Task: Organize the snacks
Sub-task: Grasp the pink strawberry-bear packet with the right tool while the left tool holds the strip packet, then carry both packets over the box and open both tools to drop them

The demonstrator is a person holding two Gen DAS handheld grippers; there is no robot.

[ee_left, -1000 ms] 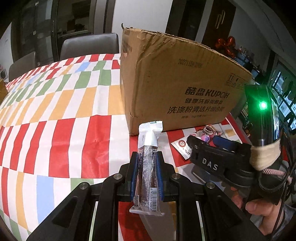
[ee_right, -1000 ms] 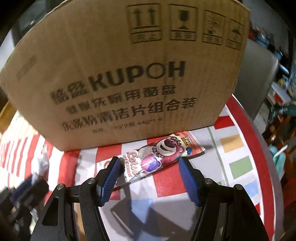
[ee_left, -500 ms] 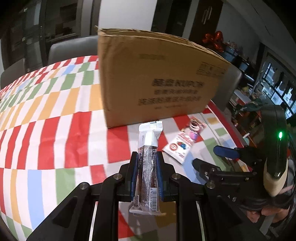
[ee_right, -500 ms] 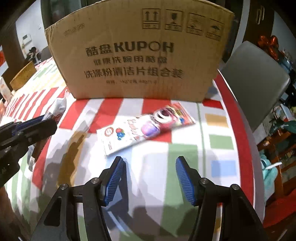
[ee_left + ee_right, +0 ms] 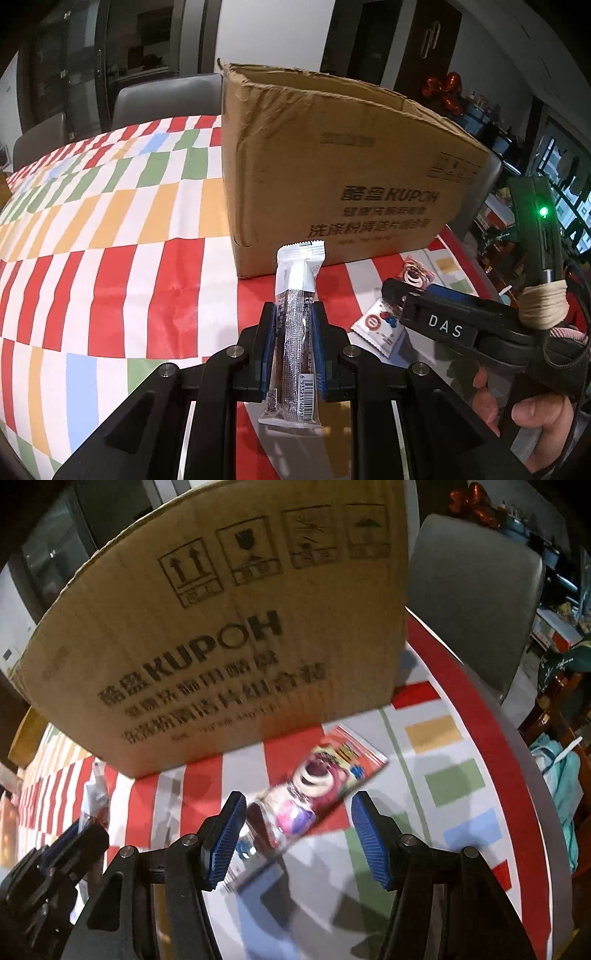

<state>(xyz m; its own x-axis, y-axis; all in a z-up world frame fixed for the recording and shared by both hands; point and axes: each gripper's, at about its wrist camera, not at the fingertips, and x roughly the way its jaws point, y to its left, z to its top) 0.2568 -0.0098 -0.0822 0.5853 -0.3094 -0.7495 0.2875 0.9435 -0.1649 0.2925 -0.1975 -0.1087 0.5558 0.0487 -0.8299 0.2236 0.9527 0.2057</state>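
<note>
Checked tablecloth (image 5: 110, 258), cardboard box (image 5: 332, 177), grey chair (image 5: 476, 602), dim room

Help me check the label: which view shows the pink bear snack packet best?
The right wrist view: the pink bear snack packet lies nearly whole, though blurred, on the tablecloth between open pads. The left wrist view shows only its two ends past the right gripper.
</note>
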